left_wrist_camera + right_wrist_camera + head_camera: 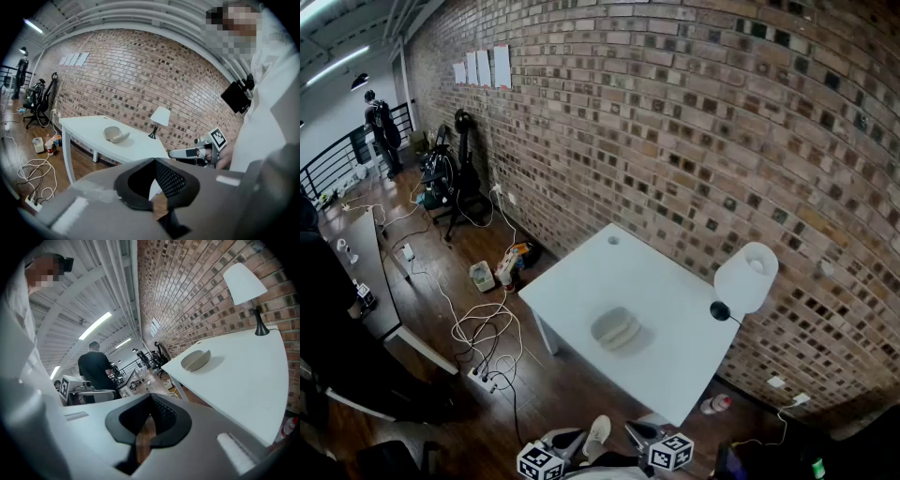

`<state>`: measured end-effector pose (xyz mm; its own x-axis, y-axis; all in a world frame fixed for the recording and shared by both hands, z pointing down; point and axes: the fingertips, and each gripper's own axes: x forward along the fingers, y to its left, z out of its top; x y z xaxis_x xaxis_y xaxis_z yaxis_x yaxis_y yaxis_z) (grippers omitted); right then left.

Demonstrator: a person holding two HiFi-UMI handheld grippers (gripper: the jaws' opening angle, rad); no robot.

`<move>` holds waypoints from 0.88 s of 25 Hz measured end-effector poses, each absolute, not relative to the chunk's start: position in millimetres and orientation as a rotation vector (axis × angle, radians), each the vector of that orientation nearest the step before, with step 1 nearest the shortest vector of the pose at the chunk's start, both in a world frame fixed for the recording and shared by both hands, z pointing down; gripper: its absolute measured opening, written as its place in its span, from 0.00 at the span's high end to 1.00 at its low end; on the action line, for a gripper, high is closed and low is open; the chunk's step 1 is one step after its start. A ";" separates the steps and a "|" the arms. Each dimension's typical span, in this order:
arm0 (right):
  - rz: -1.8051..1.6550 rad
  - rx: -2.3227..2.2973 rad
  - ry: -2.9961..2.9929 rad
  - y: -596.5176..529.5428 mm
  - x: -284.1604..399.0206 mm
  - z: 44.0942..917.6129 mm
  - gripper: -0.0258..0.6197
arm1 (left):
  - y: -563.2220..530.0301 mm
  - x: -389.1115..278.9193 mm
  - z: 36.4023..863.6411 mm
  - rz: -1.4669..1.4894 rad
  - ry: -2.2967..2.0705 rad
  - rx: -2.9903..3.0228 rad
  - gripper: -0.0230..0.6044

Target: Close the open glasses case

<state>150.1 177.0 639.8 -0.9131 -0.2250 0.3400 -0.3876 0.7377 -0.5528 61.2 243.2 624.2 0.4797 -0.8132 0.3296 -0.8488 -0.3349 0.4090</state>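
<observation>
Two hand-held grippers hang short of the white worktop (572, 281), both held low off its near corner. Your left hand-held gripper (154, 163) has its jaws brought together with nothing between them, and your right hand-held gripper (151, 398) is likewise closed and empty. Both are well apart from the glasses case (616, 330), which lies open near the middle of the worktop, its grey lid raised off the base like a shell. A white-shaded table lamp (745, 274) on a black stand sits at the worktop's far right edge, against the brick wall (694, 112). Loose cables (483, 333) and a power strip (478, 378) trail across the wooden floor (553, 384) to the left.
</observation>
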 end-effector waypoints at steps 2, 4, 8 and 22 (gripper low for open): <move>0.935 0.488 -2.685 157.3 141.9 640.4 0.95 | 223.0 54.1 624.5 0.085 -1.364 2.206 0.95; 0.935 0.495 -2.682 138.1 133.3 641.9 0.95 | 202.7 46.9 623.8 0.082 -1.354 2.213 0.95; 0.948 0.520 -2.677 103.1 112.0 641.9 0.95 | 166.3 28.3 622.3 0.092 -1.329 2.231 0.95; 0.993 0.623 -2.631 -4.7 70.0 641.5 0.95 | 68.9 -38.0 608.5 0.113 -1.387 2.234 0.95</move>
<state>70.0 -4.7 641.5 -0.8739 -0.2995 0.3829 -0.4777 0.6744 -0.5630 -38.0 68.9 608.5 0.4764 -0.8168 0.3253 -0.8588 -0.3530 0.3713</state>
